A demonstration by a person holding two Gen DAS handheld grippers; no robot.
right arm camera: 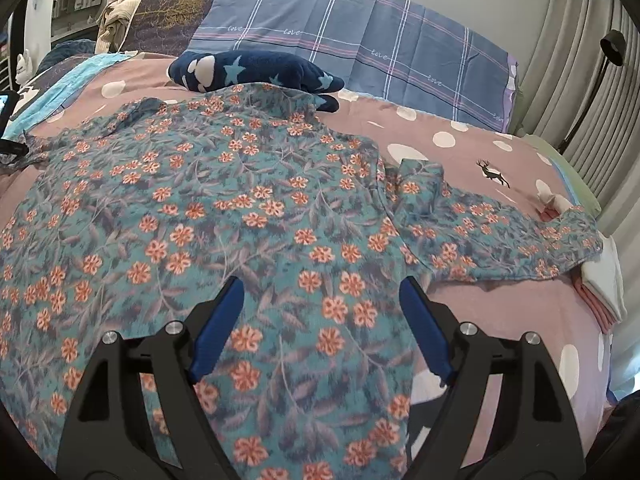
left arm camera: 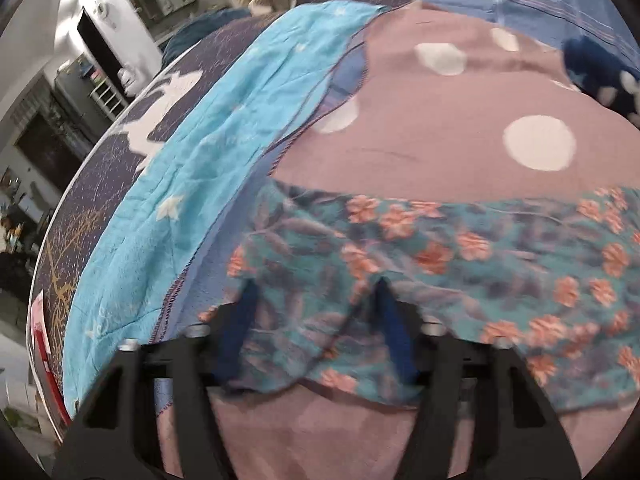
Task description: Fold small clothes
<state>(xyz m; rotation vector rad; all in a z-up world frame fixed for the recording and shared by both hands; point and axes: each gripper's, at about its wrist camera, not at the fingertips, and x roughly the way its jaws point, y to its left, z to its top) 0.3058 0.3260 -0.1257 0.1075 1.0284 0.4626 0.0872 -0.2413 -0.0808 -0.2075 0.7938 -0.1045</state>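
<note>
A teal shirt with orange flowers [right arm camera: 240, 208] lies spread flat on a pink polka-dot bedspread [right arm camera: 500, 312], one sleeve [right arm camera: 520, 236] stretched to the right. My right gripper [right arm camera: 322, 288] is open just above the shirt's lower right side, its blue fingers apart and empty. In the left wrist view the shirt's left sleeve [left arm camera: 440, 264] lies across the bedspread [left arm camera: 440, 132]. My left gripper [left arm camera: 316, 288] is open, its blue fingers [left arm camera: 244, 320] straddling the sleeve's end, with cloth bunched between them. That view is blurred.
A navy star-patterned fleece [right arm camera: 256, 72] lies beyond the shirt's collar, in front of a blue plaid pillow [right arm camera: 360, 40]. A light-blue star blanket [left arm camera: 200, 168] runs along the bed's left edge. Folded white and pink cloth [right arm camera: 600, 280] lies at the right edge, near grey curtains.
</note>
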